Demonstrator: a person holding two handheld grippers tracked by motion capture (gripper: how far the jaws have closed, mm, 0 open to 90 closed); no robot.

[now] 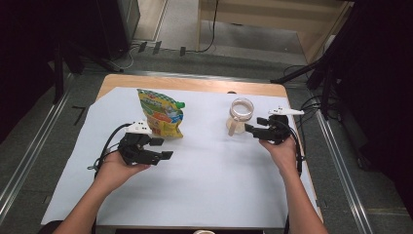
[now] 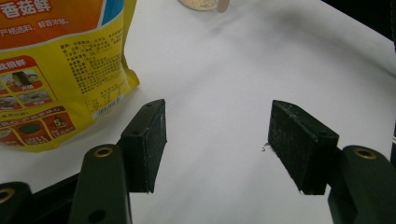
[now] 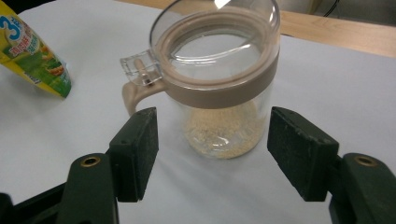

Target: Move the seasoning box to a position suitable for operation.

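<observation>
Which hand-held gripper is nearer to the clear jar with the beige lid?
Right. The right hand-held gripper is just beside the clear jar, jaws open toward it. The left hand-held gripper is far across the sheet, near the yellow pouch.

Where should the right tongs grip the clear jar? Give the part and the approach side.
Grip the jar on its clear glass body below the tan lid, approaching level from the right tongs' side. Its handle sticks out on the left, away from that approach.

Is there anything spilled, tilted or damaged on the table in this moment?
Nothing stands out. The yellow pouch stands upright on the white sheet. The clear jar is upright too, its lid on and the pale granules inside. A few tiny specks lie on the sheet near the left tool.
</observation>
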